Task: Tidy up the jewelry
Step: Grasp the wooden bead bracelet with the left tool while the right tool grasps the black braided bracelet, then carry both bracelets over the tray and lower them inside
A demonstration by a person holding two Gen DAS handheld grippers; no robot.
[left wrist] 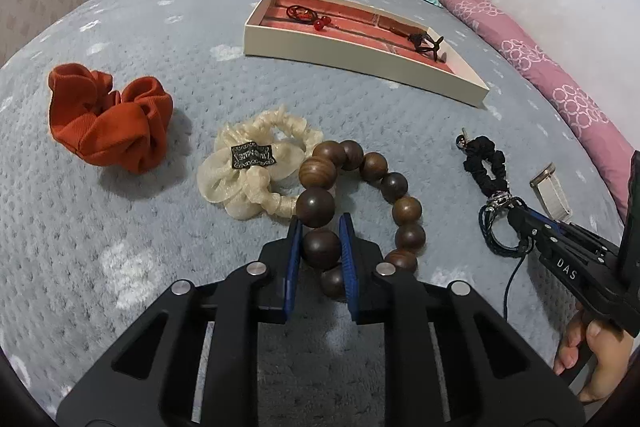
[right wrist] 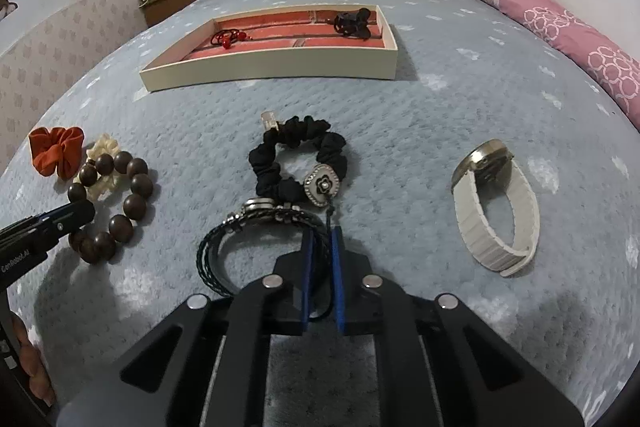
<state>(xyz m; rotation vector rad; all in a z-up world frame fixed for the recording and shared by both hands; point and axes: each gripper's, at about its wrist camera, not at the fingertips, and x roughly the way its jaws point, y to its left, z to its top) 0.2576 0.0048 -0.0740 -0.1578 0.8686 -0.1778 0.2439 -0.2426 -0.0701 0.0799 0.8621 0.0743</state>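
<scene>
Left wrist view: the left tongs [left wrist: 322, 239] are clenched on one bead of the wooden bracelet [left wrist: 362, 203], which lies on the near bed [left wrist: 120, 267] beside a cream scrunchie [left wrist: 256, 171]. This looks like the pick-up step.

Right wrist view: the right tongs [right wrist: 320, 247] pinch the braided bracelet [right wrist: 224, 247]. Next, both should be lifted and carried to the far tray [right wrist: 272, 71].

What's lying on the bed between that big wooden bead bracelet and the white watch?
In the right wrist view, between the wooden bead bracelet and the white watch lie a black scrunchie with a flower charm and a dark braided bracelet, which the right gripper pinches.
</scene>
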